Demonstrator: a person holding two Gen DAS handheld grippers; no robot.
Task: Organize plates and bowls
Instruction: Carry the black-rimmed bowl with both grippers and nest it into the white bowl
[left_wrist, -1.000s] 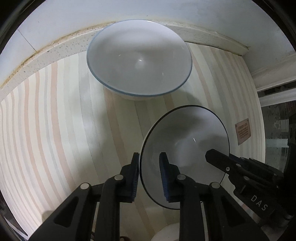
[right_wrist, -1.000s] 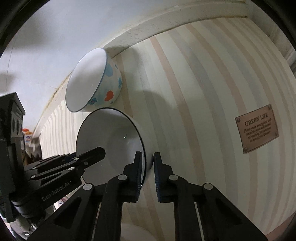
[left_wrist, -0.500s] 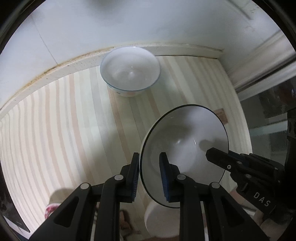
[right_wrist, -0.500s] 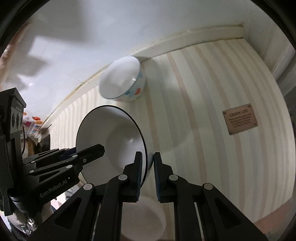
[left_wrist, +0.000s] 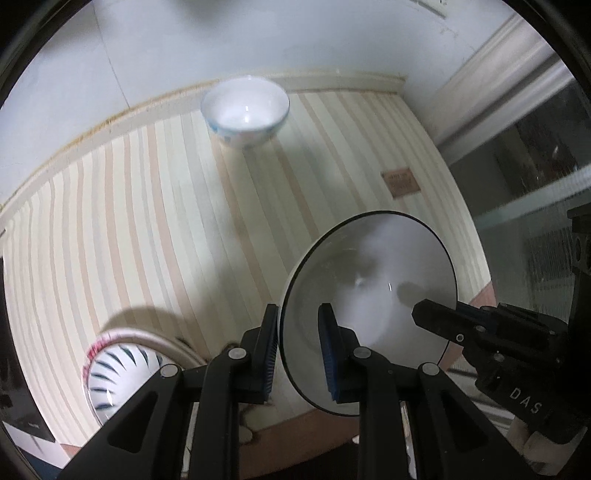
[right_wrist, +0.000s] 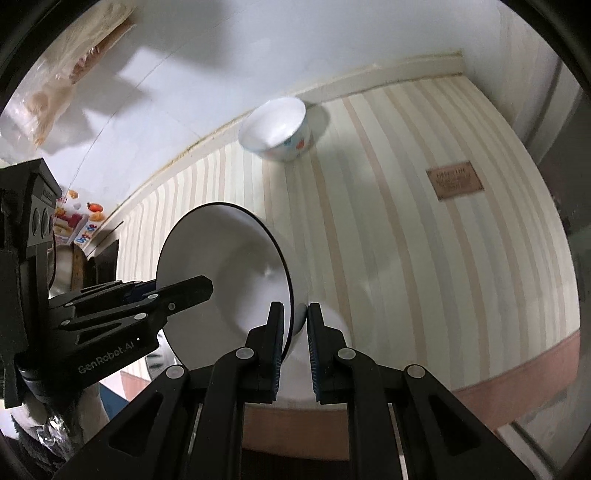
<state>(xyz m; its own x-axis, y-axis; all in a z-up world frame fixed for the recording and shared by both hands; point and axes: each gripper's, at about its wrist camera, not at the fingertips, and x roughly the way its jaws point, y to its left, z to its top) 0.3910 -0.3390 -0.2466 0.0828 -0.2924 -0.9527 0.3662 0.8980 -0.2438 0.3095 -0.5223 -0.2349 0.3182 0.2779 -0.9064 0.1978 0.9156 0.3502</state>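
Observation:
A white bowl with a thin black rim (left_wrist: 369, 310) hangs above the striped table, held by both grippers on opposite sides of its rim. My left gripper (left_wrist: 297, 350) is shut on its left rim. My right gripper (right_wrist: 296, 332) is shut on its right rim; the bowl also shows in the right wrist view (right_wrist: 229, 273). A white bowl with coloured heart marks (left_wrist: 245, 110) stands far back by the wall, also in the right wrist view (right_wrist: 277, 129). A bowl with blue streaks and a red rim (left_wrist: 122, 373) stands at the near left.
The striped table mat (left_wrist: 147, 221) carries a small brown label (left_wrist: 400, 182). A white wall runs along the back. A glass door frame (left_wrist: 535, 166) stands at the right. The table's front edge (right_wrist: 498, 387) lies close below the grippers.
Both grippers have pulled back and up from the wall with the black-rimmed bowl. The heart-marked bowl now looks much smaller and farther. The blue-streaked bowl has come into view.

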